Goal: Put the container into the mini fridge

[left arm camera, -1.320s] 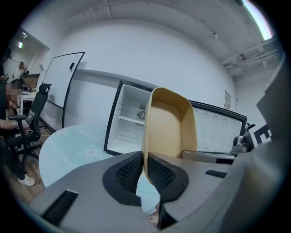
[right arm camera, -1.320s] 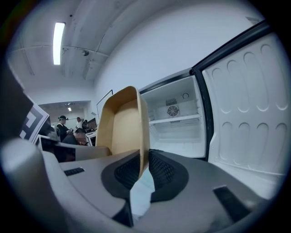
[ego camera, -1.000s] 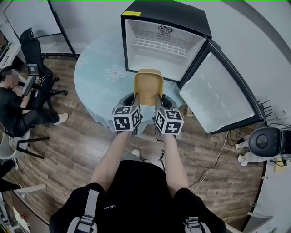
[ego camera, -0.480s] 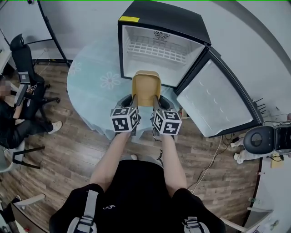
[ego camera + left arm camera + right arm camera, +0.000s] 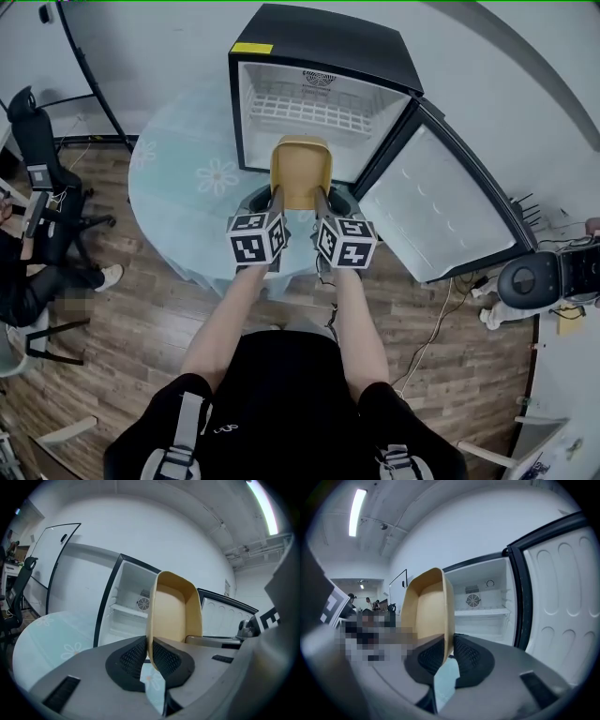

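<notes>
A tan rectangular container (image 5: 300, 172) hangs above the round table, just in front of the open mini fridge (image 5: 319, 103). My left gripper (image 5: 278, 199) is shut on the container's left wall (image 5: 151, 620). My right gripper (image 5: 320, 200) is shut on its right wall (image 5: 449, 620). In both gripper views the black pads (image 5: 129, 656) clamp the thin rim, and the container's open hollow (image 5: 426, 616) faces inward between them. The fridge interior (image 5: 131, 616) is white, with a wire shelf (image 5: 309, 108) and a round fan grille (image 5: 474, 600) at the back.
The fridge door (image 5: 441, 211) stands swung wide to the right. The round table (image 5: 187, 187) has a pale blue floral cloth. Office chairs (image 5: 37, 178) and a seated person (image 5: 23, 272) are at the left, a round device (image 5: 534, 281) and cables at the right.
Both grippers have carried the container forward and up toward the fridge opening. The head view has shifted, so the fridge sits closer to the container.
</notes>
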`<action>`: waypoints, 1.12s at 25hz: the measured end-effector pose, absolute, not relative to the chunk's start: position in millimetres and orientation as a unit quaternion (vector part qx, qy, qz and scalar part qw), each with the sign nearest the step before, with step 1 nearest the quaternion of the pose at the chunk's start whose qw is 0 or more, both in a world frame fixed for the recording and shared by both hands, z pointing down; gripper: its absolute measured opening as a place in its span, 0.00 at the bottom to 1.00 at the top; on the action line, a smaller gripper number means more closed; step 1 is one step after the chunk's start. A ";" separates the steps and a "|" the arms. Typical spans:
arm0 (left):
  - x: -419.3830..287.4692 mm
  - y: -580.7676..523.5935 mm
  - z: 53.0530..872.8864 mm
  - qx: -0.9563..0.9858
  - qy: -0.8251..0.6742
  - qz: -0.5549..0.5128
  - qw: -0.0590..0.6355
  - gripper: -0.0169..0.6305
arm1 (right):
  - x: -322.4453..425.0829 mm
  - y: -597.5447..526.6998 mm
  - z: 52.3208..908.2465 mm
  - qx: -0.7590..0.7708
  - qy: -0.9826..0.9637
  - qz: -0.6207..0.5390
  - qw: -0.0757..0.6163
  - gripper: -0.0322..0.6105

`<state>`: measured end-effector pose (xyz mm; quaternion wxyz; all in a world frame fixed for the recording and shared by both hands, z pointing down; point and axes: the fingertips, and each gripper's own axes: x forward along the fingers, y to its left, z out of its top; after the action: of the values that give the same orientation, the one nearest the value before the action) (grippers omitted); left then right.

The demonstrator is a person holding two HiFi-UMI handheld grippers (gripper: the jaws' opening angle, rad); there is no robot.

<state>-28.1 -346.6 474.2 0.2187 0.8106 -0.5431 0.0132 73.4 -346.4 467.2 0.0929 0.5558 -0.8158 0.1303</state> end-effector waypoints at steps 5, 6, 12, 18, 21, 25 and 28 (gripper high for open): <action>-15.4 -371.7 455.0 0.820 -0.541 0.023 0.186 0.07 | 85.2 -371.0 450.2 0.569 -0.808 0.118 0.098 0.11; -13.3 -377.2 451.2 0.822 -0.539 0.024 0.182 0.07 | 87.1 -376.5 446.6 0.571 -0.807 0.116 0.099 0.11; -2.5 -409.0 437.2 0.832 -0.529 0.032 0.166 0.07 | 97.1 -405.9 437.1 0.575 -0.804 0.110 0.104 0.12; 0.7 -439.6 434.9 0.835 -0.525 0.045 0.158 0.07 | 99.3 -435.1 436.3 0.573 -0.804 0.111 0.111 0.12; 1.5 -455.4 433.7 0.836 -0.525 0.049 0.154 0.07 | 99.7 -451.3 434.1 0.571 -0.806 0.109 0.112 0.12; 4.3 -470.8 440.0 0.835 -0.524 0.060 0.158 0.07 | 101.7 -465.4 440.0 0.569 -0.806 0.110 0.121 0.13; 4.4 -483.0 440.8 0.833 -0.526 0.064 0.160 0.07 | 101.7 -479.0 440.6 0.566 -0.807 0.108 0.131 0.13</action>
<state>4.4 -483.0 440.8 0.1598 0.8328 -0.5262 0.0641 101.7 -479.0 440.6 0.1306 0.5655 -0.8072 0.1075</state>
